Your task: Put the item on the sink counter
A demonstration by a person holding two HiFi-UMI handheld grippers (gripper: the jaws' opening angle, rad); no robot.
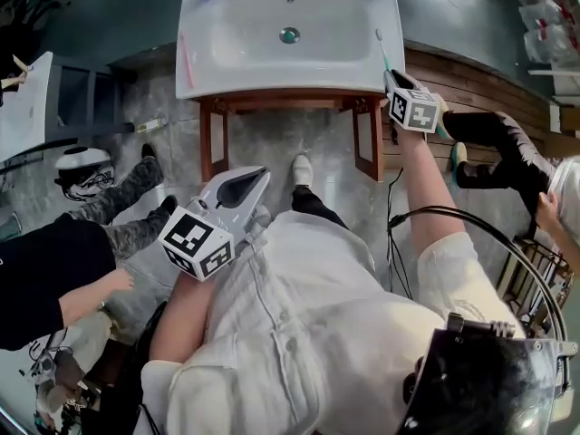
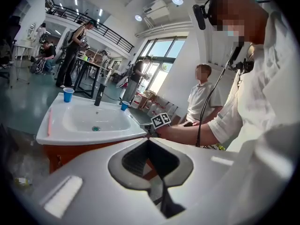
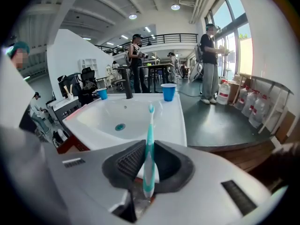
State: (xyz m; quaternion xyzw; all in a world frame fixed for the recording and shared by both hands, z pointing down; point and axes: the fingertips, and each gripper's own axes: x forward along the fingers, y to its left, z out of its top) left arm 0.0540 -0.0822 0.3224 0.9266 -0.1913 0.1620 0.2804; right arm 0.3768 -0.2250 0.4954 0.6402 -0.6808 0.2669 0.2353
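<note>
While the right gripper [image 3: 146, 162] is holding the teal toothbrush [image 3: 149, 144] over the right rim of the white sink counter [image 3: 174, 121], I judge the person should be lowering it flat onto the rim, away from the sloping basin, and only then releasing it. The right jaws are closing narrowly on the handle. The left gripper [image 2: 149, 156] is waiting near the person's body, jaws together and empty.

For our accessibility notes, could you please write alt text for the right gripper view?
The right gripper has its jaws shut on a teal-and-white toothbrush, head end pointing toward a white sink. Two blue cups and a dark faucet stand at its back; people stand beyond.
</note>
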